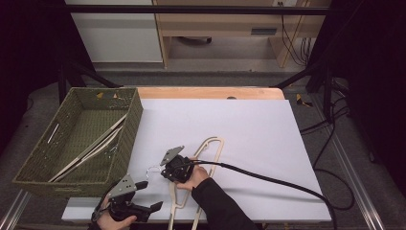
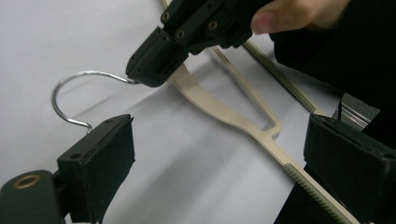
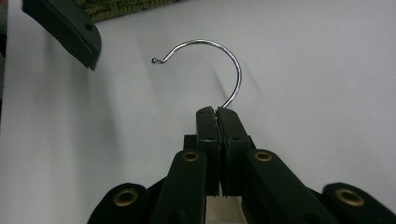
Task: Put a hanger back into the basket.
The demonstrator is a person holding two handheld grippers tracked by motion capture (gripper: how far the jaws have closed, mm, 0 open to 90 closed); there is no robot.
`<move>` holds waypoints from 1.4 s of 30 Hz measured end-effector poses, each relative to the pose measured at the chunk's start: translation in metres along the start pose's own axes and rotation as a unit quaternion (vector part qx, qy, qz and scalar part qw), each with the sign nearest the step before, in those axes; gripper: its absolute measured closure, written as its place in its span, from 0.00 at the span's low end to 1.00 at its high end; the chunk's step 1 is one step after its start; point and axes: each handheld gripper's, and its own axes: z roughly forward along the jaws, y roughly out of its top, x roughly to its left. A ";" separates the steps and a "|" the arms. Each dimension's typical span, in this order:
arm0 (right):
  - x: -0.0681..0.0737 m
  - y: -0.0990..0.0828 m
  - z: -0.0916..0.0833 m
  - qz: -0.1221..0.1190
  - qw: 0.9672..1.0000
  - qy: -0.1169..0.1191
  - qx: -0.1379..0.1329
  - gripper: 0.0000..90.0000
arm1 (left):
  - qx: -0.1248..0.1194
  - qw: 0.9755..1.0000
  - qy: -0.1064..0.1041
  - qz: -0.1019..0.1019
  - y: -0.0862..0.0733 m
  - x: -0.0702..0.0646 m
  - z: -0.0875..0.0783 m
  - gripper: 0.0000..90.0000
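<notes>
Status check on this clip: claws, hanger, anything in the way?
Right claw shut on hanger at the hook's base. Left claw open, empty, beside the hook. Basket to the left, path looks unobstructed.

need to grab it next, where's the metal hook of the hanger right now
The metal hook lies on the white sheet, near the front in the high view, right of the woven basket; the right gripper is clamped at its base.

A hanger [image 1: 201, 163] lies on the worktop [image 1: 258, 129], right of a basket [image 1: 125, 139] holding more hangers [image 1: 95, 146].
</notes>
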 end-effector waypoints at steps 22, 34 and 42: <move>0.004 0.008 -0.029 -0.003 0.999 0.001 -0.041 0.99 | 0.033 0.997 -0.026 -0.062 0.021 0.000 0.045 0.52; 0.005 0.008 -0.041 -0.001 0.999 -0.004 -0.053 0.99 | 0.039 0.994 -0.043 -0.096 0.031 0.000 0.055 0.71; 0.002 0.003 -0.052 0.001 0.997 -0.005 -0.075 0.91 | 0.040 0.994 -0.025 -0.104 0.037 -0.006 0.055 0.74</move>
